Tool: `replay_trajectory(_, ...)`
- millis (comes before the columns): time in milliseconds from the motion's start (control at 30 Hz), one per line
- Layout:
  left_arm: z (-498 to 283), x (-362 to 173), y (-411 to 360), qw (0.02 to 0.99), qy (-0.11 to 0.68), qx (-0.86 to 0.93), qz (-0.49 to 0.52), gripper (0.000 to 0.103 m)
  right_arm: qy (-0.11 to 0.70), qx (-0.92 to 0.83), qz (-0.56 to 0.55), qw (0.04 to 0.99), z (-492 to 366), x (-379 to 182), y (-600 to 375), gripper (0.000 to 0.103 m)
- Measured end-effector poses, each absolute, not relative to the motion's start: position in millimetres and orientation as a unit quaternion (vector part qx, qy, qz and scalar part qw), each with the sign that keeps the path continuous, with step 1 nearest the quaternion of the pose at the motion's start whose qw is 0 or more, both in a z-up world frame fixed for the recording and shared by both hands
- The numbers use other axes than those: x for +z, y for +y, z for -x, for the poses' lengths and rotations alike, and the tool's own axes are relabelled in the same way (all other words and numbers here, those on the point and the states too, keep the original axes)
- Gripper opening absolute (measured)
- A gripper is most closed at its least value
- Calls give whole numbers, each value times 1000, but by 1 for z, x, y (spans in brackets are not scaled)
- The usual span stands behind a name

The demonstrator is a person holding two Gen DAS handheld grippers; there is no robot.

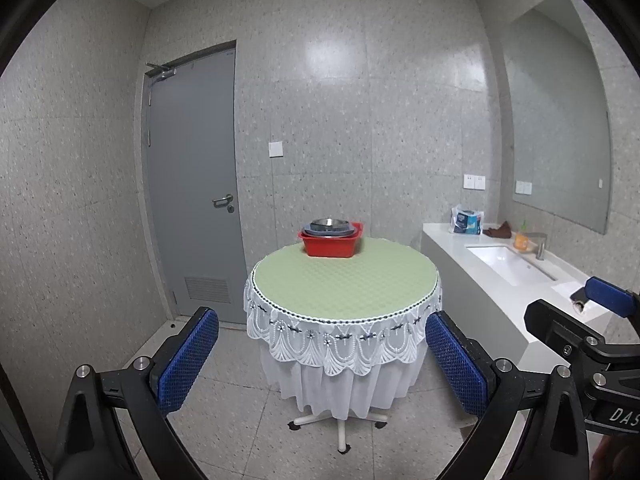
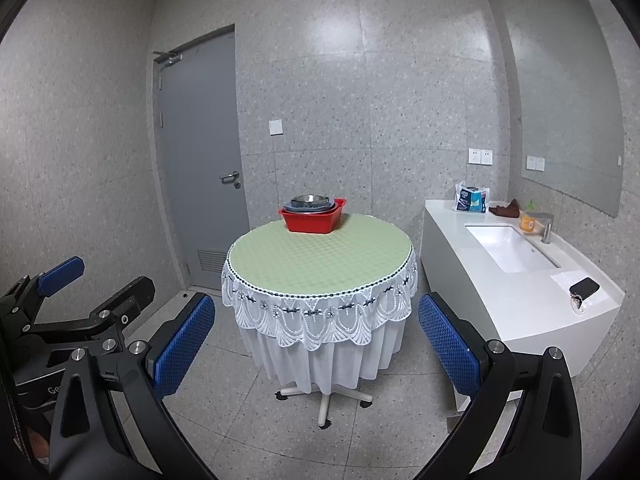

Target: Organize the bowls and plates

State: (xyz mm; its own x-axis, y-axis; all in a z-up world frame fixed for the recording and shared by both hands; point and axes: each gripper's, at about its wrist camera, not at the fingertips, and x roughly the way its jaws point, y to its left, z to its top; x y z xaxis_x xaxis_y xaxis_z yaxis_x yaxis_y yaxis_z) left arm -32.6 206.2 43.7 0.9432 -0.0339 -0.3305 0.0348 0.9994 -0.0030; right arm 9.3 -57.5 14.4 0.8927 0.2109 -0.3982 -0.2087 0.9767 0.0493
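Note:
A red plastic basin [image 1: 332,247] [image 2: 311,223] stands at the far edge of a round table [image 1: 344,280] [image 2: 320,258] with a green top and white lace skirt. Inside the basin lie stacked grey-blue plates [image 1: 314,232] [image 2: 298,208] with a steel bowl [image 1: 330,223] [image 2: 308,201] on top. My left gripper [image 1: 322,318] [image 2: 114,274] is open and empty, held well short of the table's near edge. My right gripper [image 2: 316,300] [image 1: 564,296] hangs beside it, also open with nothing between its blue pads.
A grey shut door [image 1: 192,184] is behind the table on the left. To the right runs a white counter [image 2: 452,240] with a sink [image 2: 508,248], faucet [image 2: 546,226], orange bottle [image 2: 528,222], tissue pack [image 2: 471,198], brown cloth [image 2: 506,209] and a dark object [image 2: 584,288]. The table stands on a wheeled base [image 2: 324,398].

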Motion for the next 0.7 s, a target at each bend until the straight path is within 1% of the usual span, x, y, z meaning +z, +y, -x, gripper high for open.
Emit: replay_trajectory(700,22,32,215,987,158,-22,-7,102,203,104,-3,974,-4,15,-55,103)
